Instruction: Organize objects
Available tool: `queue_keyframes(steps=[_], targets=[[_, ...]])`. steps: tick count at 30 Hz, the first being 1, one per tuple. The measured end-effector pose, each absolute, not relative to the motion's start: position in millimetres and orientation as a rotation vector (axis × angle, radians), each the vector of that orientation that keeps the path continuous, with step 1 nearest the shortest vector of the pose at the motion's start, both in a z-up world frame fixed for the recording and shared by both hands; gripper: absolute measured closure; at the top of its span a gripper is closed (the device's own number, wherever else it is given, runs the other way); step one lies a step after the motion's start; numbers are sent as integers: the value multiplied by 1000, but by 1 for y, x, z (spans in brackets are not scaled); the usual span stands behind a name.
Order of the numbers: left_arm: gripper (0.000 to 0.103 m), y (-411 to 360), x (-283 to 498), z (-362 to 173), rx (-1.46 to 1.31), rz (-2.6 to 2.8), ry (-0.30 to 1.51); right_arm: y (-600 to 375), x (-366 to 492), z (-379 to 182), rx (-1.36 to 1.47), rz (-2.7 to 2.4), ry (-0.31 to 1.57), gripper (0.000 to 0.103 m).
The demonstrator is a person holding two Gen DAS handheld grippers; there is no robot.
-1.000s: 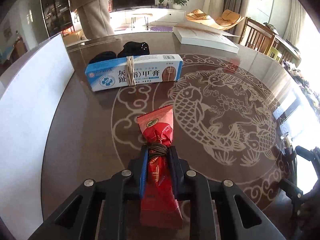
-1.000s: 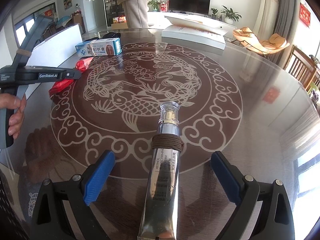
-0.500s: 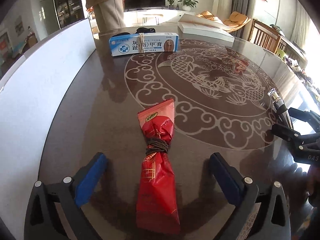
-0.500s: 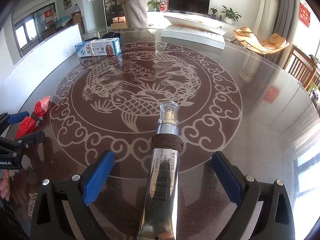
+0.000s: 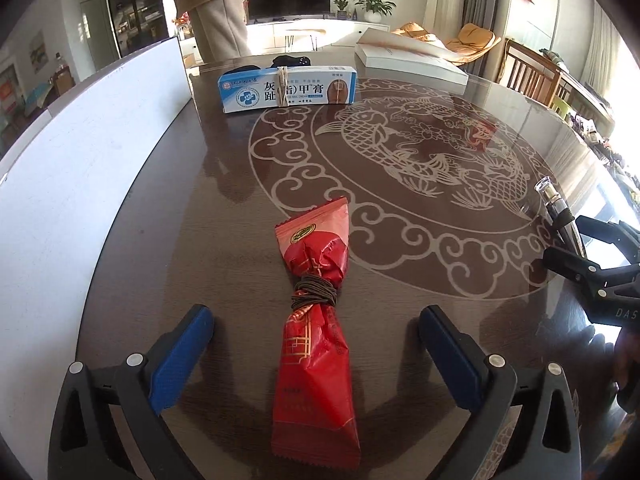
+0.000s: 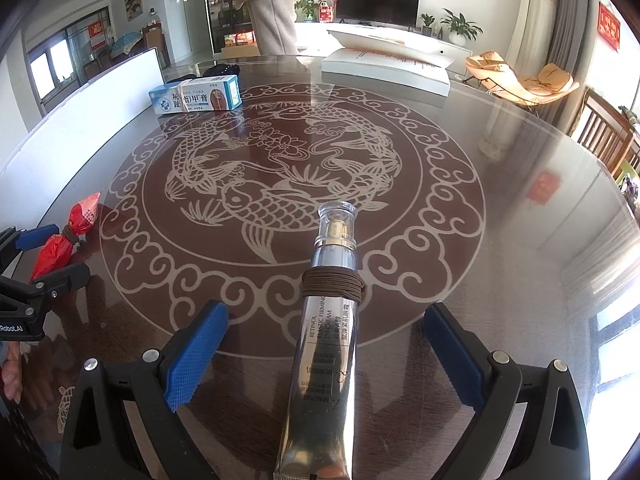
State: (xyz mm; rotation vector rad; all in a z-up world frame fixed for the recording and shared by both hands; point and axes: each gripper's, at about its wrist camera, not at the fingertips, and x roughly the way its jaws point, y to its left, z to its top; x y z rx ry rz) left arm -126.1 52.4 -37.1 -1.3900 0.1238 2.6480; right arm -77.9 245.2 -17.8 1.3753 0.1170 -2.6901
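A red snack packet, tied at its waist with brown cord, lies on the dark round table between the spread fingers of my open left gripper; it also shows in the right wrist view. A silver eye-cream tube with a brown cord band lies between the spread fingers of my open right gripper; its clear cap shows in the left wrist view. A blue-and-white ointment box lies at the far side, and in the right wrist view.
A white board stands along the table's left edge. A white book and dark cloth items lie at the far edge. A person stands beyond the table. Wooden chairs stand at the right.
My left gripper was shut on the red packet a second ago; it pulled back toward the near edge, opened and let the packet lie on the table. The right gripper has not moved.
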Motion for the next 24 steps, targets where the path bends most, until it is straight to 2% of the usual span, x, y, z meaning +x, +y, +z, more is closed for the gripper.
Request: queue_keyframes(steps=[24], targets=[[0, 52, -123, -35, -1391, 2656, 121, 246, -79, -18, 1380, -2693, 116, 3]])
